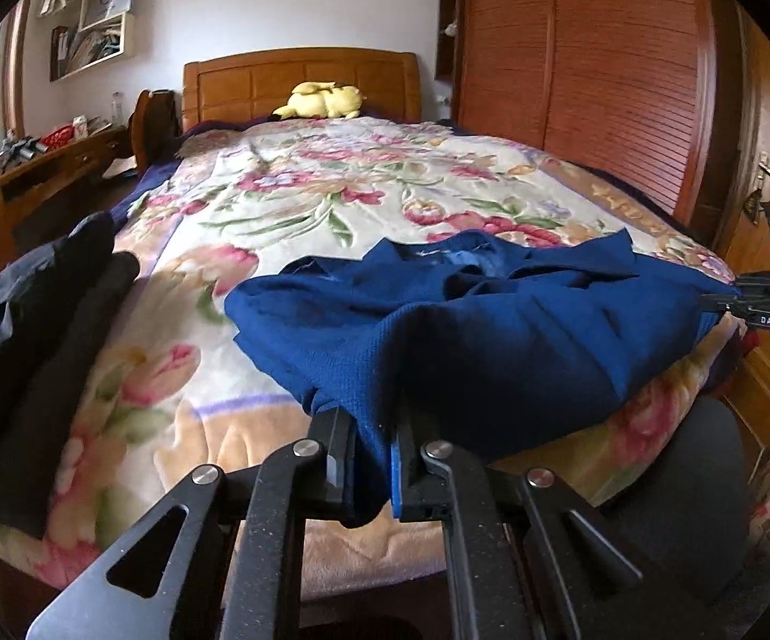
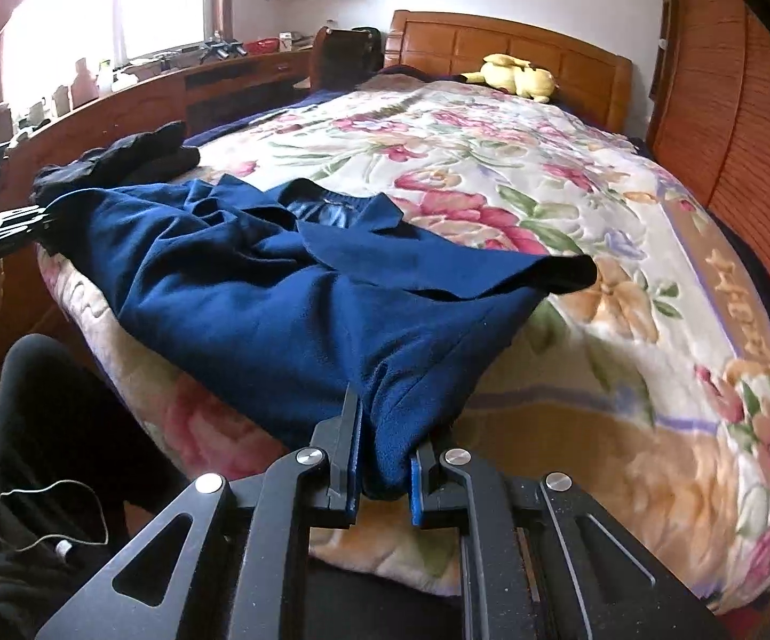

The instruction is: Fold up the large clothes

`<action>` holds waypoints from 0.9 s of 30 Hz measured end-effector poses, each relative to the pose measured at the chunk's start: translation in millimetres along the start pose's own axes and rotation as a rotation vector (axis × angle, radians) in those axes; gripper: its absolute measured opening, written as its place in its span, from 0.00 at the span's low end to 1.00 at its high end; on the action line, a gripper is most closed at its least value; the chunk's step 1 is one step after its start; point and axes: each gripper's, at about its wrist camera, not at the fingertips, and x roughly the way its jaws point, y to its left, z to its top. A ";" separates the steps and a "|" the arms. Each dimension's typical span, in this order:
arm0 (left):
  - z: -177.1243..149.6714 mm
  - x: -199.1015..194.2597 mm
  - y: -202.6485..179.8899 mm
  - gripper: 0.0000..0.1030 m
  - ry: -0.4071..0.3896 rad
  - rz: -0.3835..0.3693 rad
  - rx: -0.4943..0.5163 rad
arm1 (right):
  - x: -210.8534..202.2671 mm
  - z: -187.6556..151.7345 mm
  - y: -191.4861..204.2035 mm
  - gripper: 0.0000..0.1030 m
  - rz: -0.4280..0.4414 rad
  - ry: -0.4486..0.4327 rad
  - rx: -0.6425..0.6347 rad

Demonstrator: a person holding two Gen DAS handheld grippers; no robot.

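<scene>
A dark blue knit garment (image 1: 481, 320) lies rumpled across the foot of the bed, collar side toward the headboard; it also shows in the right wrist view (image 2: 288, 288). My left gripper (image 1: 376, 426) is shut on its near left corner at the bed's edge. My right gripper (image 2: 385, 426) is shut on its near right corner. The right gripper also shows at the garment's far right edge in the left wrist view (image 1: 726, 301). The left gripper shows at the garment's left edge in the right wrist view (image 2: 46, 218).
The bed carries a floral blanket (image 1: 299, 202). A pile of black clothes (image 1: 38, 320) lies on its left side, also in the right wrist view (image 2: 134, 157). A yellow plush toy (image 1: 323, 101) sits by the headboard. A wooden wardrobe (image 1: 587, 69) stands right, a cluttered desk (image 2: 134, 96) left.
</scene>
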 end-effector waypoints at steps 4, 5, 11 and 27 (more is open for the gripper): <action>-5.6 -2.4 -2.5 0.15 -0.007 0.031 -0.012 | -4.6 -2.7 11.8 0.15 -0.020 -0.010 0.008; -7.4 -3.8 -3.6 0.18 -0.009 0.038 -0.012 | -5.1 -3.6 12.8 0.15 -0.026 -0.014 0.009; -4.9 -12.0 -5.0 0.38 -0.026 0.091 -0.012 | -12.5 -11.1 19.7 0.23 -0.046 -0.036 0.022; 41.4 -16.4 -15.1 0.76 -0.149 0.067 -0.013 | -41.5 3.6 26.1 0.40 -0.114 -0.067 -0.005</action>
